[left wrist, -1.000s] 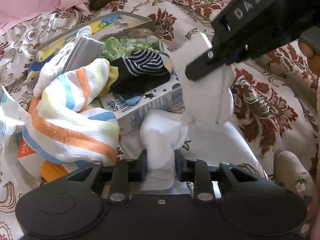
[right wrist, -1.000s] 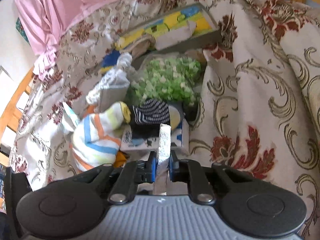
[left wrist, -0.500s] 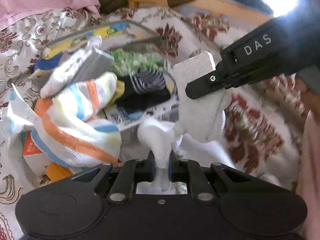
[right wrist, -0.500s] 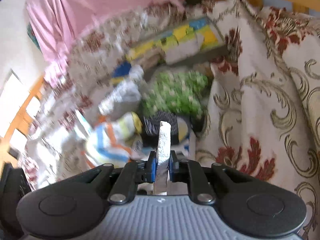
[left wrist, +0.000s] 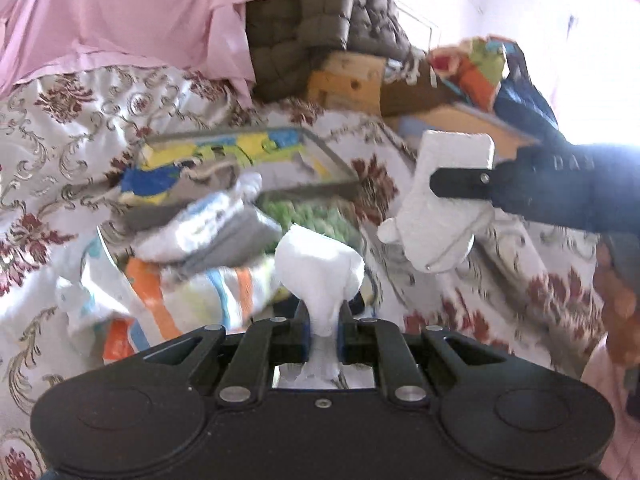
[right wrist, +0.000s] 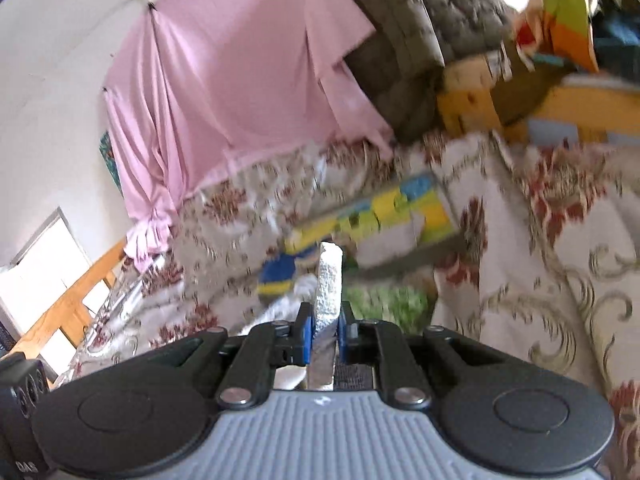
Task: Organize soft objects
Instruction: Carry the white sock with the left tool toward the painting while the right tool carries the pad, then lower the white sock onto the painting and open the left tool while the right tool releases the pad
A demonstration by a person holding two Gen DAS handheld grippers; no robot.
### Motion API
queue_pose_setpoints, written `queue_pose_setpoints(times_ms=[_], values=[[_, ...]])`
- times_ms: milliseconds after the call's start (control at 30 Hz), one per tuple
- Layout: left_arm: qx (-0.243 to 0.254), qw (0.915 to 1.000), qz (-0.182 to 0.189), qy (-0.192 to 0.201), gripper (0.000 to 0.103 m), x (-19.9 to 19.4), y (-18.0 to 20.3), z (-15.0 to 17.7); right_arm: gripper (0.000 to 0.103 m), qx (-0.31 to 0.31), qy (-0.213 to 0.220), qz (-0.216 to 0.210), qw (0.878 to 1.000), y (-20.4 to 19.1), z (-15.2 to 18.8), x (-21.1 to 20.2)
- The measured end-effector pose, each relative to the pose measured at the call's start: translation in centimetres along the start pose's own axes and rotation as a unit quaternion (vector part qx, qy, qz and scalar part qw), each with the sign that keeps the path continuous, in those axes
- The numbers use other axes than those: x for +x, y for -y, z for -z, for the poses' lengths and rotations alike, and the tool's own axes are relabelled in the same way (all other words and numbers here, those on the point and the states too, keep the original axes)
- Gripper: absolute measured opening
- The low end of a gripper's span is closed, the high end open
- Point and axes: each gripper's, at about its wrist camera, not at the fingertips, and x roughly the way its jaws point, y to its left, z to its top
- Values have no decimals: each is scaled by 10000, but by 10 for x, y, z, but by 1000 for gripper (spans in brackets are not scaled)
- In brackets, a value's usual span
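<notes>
My left gripper [left wrist: 322,328] is shut on the bunched end of a smooth white sock [left wrist: 320,268], held up above the pile on the floral bedspread [left wrist: 72,128]. To the right, my right gripper [left wrist: 460,184] comes in from the side, shut on a textured white sock [left wrist: 436,216] that hangs below its fingers. In the right wrist view that same gripper [right wrist: 324,332] pinches the textured sock [right wrist: 329,284] edge-on, standing upright between the pads. The two white socks hang close together, a small gap between them.
Below lie a striped orange-and-blue sock [left wrist: 208,292], a grey-and-white sock [left wrist: 216,232], a green patterned piece [left wrist: 316,216] and a colourful flat box [left wrist: 240,156]. Pink cloth [left wrist: 120,12], a brown quilted cushion [left wrist: 320,8] and wooden framing [left wrist: 348,80] stand behind. A hand [left wrist: 616,292] shows at the right edge.
Both grippers have risen and tilted upward with their socks, so the pile sits lower in view. The left jaws closed tightly on the smooth white sock.
</notes>
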Motion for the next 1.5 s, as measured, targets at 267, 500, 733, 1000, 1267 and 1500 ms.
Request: queue_pose_setpoints(times_ms=[267,500,733,1000,1267,1500], values=[[-32,9986,-233,464,13,2,-15,-48,14,-426,433,-47,9981,-8,-35,39],[-338,9959,-523,651,13,39,-52,-100,14,-625,755,127,9951,3,-72,109],[-488,9941,-745,615,14,111,-88,-152,14,-466,909,505,9935,33,-93,175],[-410,9960,-703,376,14,201,-91,-181,14,-433,694,1168,9898,73,-94,217],[-350,9974,-619,-136,14,254,-87,-175,14,-808,315,1621,9829,81,-84,242],[-208,9961,-725,-447,14,271,-86,-168,14,-714,-5,1506,9860,81,-83,260]])
